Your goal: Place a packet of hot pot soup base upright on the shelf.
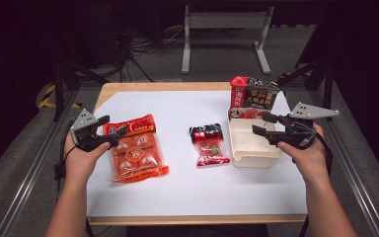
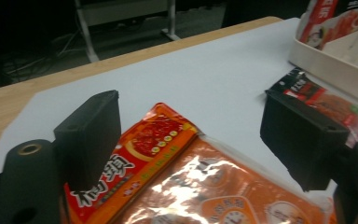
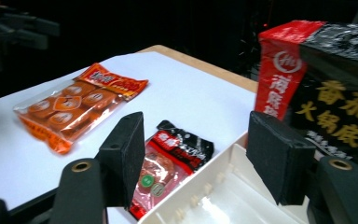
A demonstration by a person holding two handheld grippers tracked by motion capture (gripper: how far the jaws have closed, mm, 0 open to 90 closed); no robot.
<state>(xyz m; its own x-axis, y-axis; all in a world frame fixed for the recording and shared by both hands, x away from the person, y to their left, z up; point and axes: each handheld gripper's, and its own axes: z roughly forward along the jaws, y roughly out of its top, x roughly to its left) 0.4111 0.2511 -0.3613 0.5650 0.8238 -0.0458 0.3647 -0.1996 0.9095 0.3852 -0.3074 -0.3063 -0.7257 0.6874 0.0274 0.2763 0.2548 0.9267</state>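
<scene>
Two packets still lie loose on the white sheet: the orange clear-windowed snack pack (image 1: 136,148) under your left gripper (image 1: 112,135), whose jaws gape above it, and the small red-and-black sachet (image 1: 209,144) just beside the cream plastic tray (image 1: 253,154). Only the tall red-and-black pouch (image 1: 250,97) stands in that tray. Your right gripper (image 1: 262,124) hovers unclenched over its rim, holding nothing; likely packing has barely begun.

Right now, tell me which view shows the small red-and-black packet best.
The high view: the small red-and-black packet lies whole and unobstructed. The right gripper view has a jaw covering its edge; the left gripper view catches just one end.
</scene>
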